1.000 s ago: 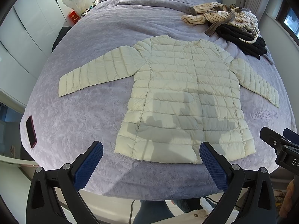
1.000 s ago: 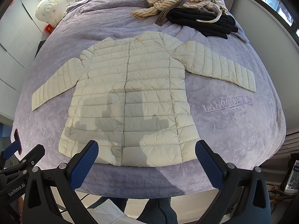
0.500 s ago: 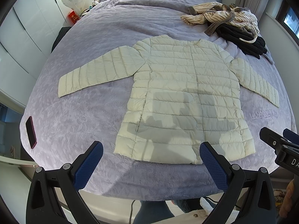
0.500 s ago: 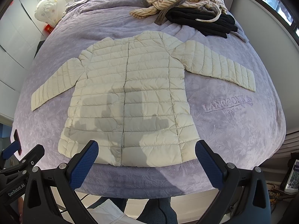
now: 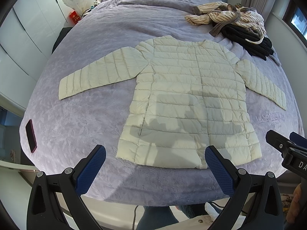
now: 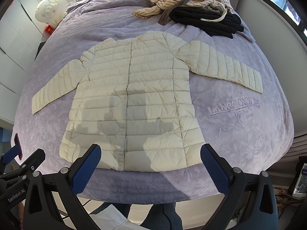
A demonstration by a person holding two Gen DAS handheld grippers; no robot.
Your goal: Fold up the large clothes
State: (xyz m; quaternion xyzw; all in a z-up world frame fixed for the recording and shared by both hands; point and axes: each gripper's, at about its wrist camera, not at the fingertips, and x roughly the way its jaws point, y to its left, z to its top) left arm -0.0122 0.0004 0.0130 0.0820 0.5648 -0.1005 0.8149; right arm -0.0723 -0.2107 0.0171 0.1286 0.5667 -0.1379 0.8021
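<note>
puffer jacket (image 5: pixel 188 103) flat on bed (image 5: pixel 96 124) - both grippers wide.

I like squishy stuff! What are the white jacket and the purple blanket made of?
The jacket looks like thin, smooth synthetic shell with puffy filling: stitched rows bulge softly. The blanket seems a plush, matte fleece or velvet, with leaf patterns pressed in.

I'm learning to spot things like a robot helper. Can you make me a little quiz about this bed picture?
1. True or false: the cream puffer jacket lies flat with both sleeves spread out.
2. What lies at the purple bedspread's left edge: A phone, B book, C shoe?
3. Fill in: the left gripper and right gripper are both ____.

Key: 1 true. 2 A, the dark red phone. 3 open, holding nothing.
</note>
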